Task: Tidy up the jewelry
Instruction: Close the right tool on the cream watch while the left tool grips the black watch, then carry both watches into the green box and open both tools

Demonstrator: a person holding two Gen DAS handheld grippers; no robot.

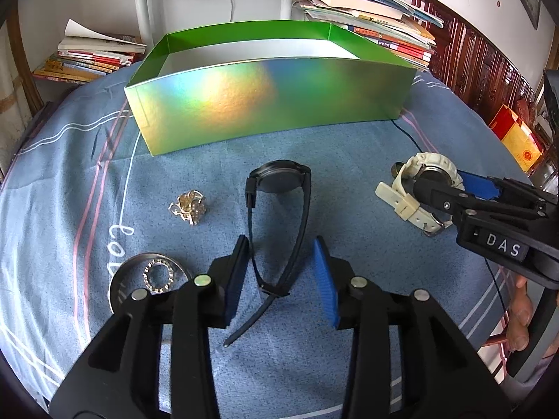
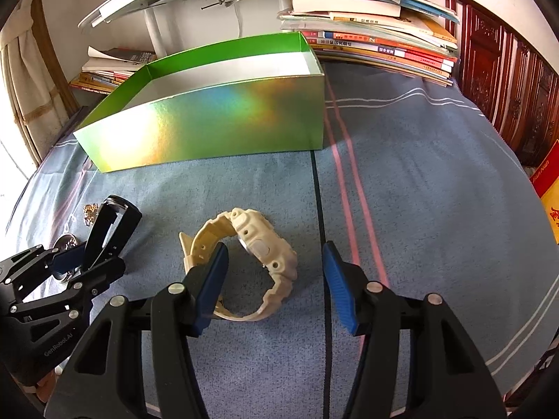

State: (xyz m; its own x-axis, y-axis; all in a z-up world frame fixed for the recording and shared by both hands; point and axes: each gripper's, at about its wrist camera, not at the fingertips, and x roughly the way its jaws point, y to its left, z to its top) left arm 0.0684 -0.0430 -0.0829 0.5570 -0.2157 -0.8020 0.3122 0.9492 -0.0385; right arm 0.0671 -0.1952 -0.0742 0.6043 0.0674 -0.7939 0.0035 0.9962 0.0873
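Box [image 2: 209,118] blocks upper centre; open blue cloth [image 2: 436,174] at right. Brooch [image 1: 188,207], ring dish [image 1: 150,279] crowd lower left; books [image 2: 370,38] line back edge.

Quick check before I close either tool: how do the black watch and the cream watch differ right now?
The slim black round-faced watch has a thin smooth strap; the chunky cream plastic watch has a thick ridged one. The black watch sits between the left tool's open fingers, the cream watch between the right tool's. Both stand on edge, buckled in loops, on the blue cloth, outside the green box.
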